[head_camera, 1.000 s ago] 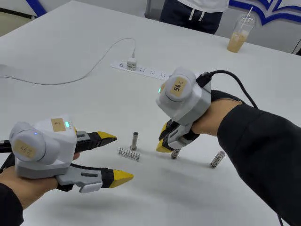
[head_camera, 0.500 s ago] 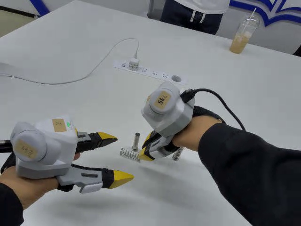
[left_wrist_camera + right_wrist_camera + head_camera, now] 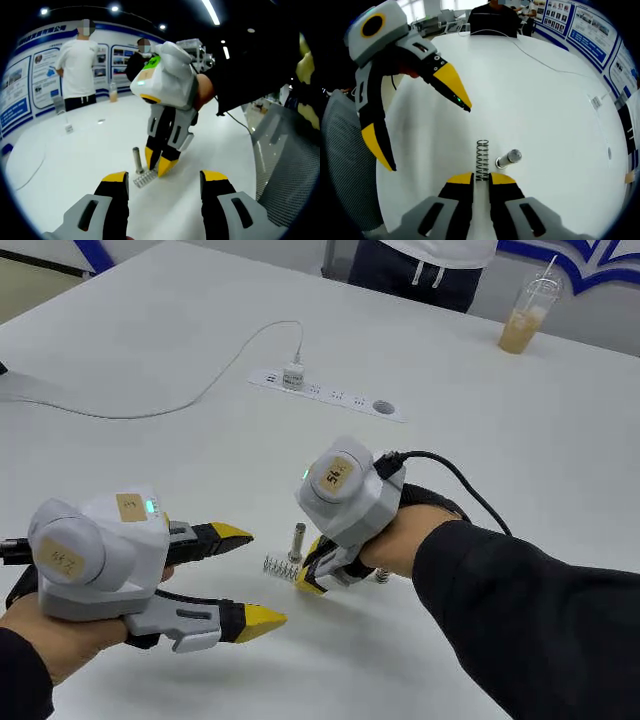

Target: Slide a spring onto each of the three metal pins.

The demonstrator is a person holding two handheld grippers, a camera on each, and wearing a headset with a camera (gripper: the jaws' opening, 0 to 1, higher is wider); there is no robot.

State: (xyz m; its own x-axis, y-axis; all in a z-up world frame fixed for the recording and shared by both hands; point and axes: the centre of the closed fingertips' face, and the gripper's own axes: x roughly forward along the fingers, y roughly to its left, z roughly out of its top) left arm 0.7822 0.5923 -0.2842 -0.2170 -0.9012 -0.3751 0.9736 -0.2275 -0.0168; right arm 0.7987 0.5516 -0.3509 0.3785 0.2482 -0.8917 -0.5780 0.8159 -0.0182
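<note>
A loose spring (image 3: 280,567) lies flat on the white table beside a bare upright metal pin (image 3: 298,540). My right gripper (image 3: 309,583) has come down over the spring's near end. In the right gripper view the spring (image 3: 481,159) runs out from between the nearly closed yellow tips of the right gripper (image 3: 481,178), with the pin (image 3: 508,158) just to its right. My left gripper (image 3: 250,575) hovers open at the lower left, empty; its own view shows the spring (image 3: 142,178) and the pin (image 3: 136,159). Behind my right hand stands a pin wearing a spring (image 3: 381,576).
A white power strip (image 3: 325,395) with a plug and a trailing cable (image 3: 200,390) lies further back. An iced drink cup (image 3: 527,318) stands at the far right. A person stands at the table's far edge (image 3: 420,265).
My right gripper has moved left, away from the pin with a spring on it, and dropped onto the loose spring. The left gripper has stayed put.
</note>
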